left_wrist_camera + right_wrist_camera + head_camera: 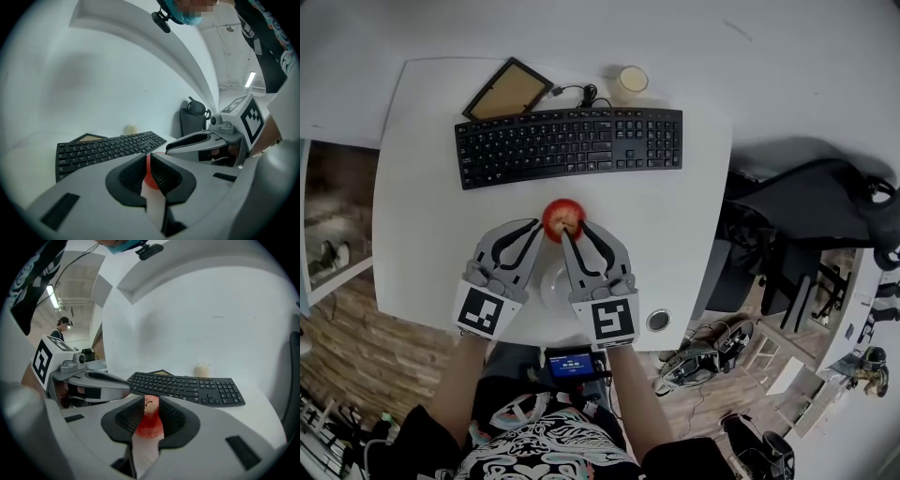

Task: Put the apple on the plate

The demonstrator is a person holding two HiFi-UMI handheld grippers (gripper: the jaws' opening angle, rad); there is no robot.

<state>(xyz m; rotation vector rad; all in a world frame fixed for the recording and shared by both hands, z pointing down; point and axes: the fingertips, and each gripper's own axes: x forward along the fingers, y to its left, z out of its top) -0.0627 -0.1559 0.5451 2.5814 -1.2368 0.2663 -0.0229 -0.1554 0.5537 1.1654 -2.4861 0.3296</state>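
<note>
Currently — apple (149,423): clamped at the tips of your right gripper (150,411) jaws, near the keyboard (570,145), not yet on the plate (546,287).
Your left gripper (149,169): jaws nearly together, nothing held.
Risk: the tip-only grip may let the round fruit slip — rolling across the tabletop (422,206).
Writing: none legible; key legends too small.

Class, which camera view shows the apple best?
The head view: the whole apple shows from above. The right gripper view shows only a strip of it between the jaws; the left gripper view shows only a red sliver.
</note>
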